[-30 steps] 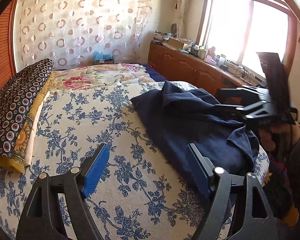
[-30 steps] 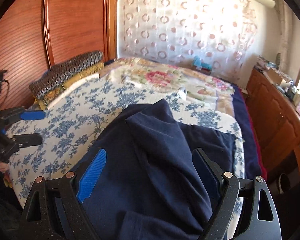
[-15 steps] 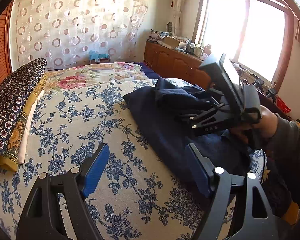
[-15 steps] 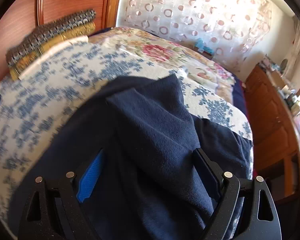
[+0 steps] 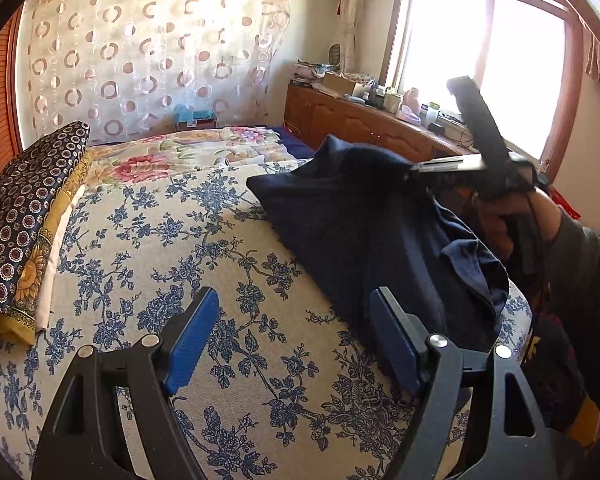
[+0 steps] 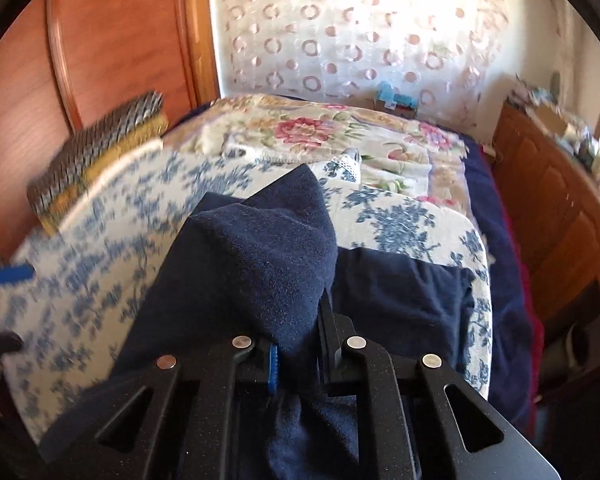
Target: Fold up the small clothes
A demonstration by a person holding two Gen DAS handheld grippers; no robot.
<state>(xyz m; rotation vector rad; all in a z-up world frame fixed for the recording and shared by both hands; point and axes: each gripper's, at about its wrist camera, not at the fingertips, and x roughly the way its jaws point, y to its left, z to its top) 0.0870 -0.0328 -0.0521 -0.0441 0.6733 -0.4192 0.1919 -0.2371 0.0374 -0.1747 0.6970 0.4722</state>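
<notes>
On the bed, right side, I see the navy garment (image 5: 360, 232) heaped across the blue-and-white floral bedspread (image 5: 188, 264), its near edge reaching toward the bed's right corner. My right tongs (image 6: 298, 344) are closing, with a bunched fold of the navy garment between the pads; cloth fills the gap and rises in a peak just beyond the fingers. From the left wrist view, the right tongs (image 5: 416, 172) sit at the garment's upper right, and the cloth there is drawn up off the bedspread into a ridge. The hand (image 5: 500, 216) holding them shows below the tool, a grey sleeve (image 5: 580, 264) behind it.

My left tongs (image 5: 296, 340) stand wide, nothing between the blue pads (image 5: 192, 340). They hang over the bedspread near the garment's near-left edge; the right-hand finger overlaps the navy cloth in view, but I cannot tell whether it touches.

Far left on the bed: a dark patterned pillow (image 5: 24, 208) stacked on a yellow one, against the wooden headboard (image 6: 112, 52). Beyond the bedspread lies a pink-flowered quilt (image 5: 172, 156). A circle-patterned curtain (image 5: 148, 52) covers the far wall. Along the right wall, a wooden cabinet (image 5: 360, 124) with clutter on top, under a bright window (image 5: 480, 56).
</notes>
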